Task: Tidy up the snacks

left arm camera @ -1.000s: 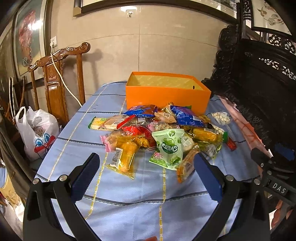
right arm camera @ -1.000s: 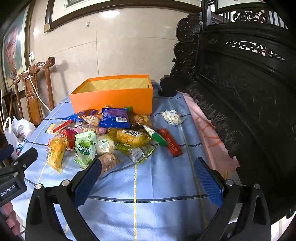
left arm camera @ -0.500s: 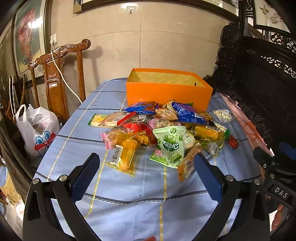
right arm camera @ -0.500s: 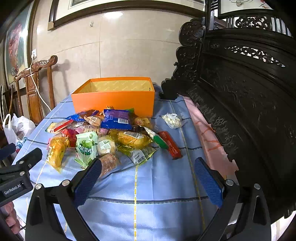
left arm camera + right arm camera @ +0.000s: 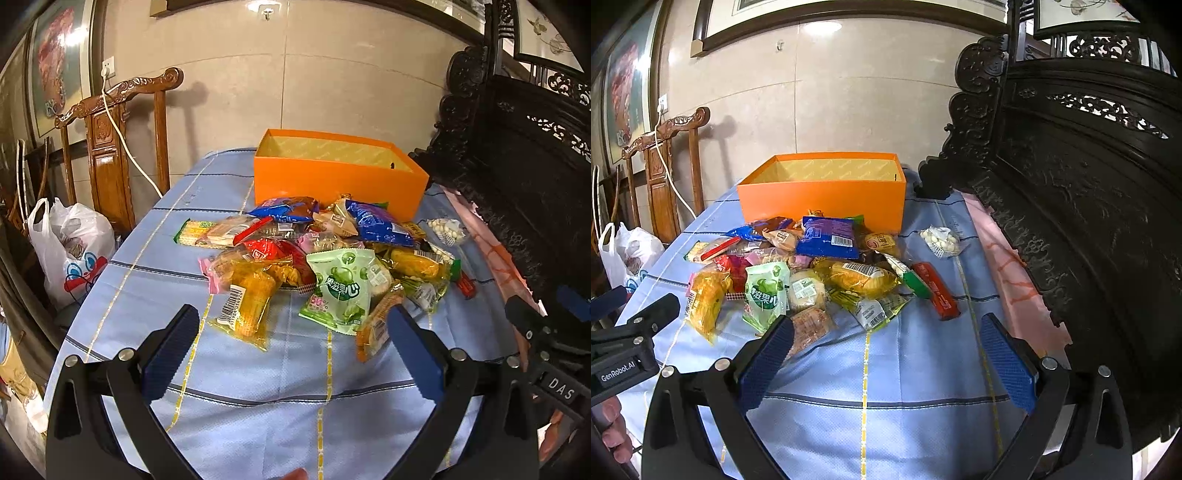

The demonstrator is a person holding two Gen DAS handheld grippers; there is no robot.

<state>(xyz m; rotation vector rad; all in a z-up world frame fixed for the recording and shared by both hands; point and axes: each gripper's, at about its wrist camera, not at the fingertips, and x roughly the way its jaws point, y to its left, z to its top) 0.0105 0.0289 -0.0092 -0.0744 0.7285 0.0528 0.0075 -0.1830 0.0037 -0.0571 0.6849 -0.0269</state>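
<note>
A heap of wrapped snacks lies mid-table on the blue cloth, in front of an open orange box whose visible inside looks bare. A green pouch and a yellow corn pack sit at the heap's near edge. A red bar and a clear bag of white candies lie to the right. My left gripper is open, short of the heap. My right gripper is open too, nothing between its fingers.
A carved wooden chair with a white cable stands at the left, a white plastic bag below it. Dark carved furniture lines the right side of the table. A tiled wall is behind the box. The blue cloth continues toward me.
Both grippers have moved forward a little toward the heap, so the snacks and box look slightly nearer. Both stay open. Nothing on the table has moved.
</note>
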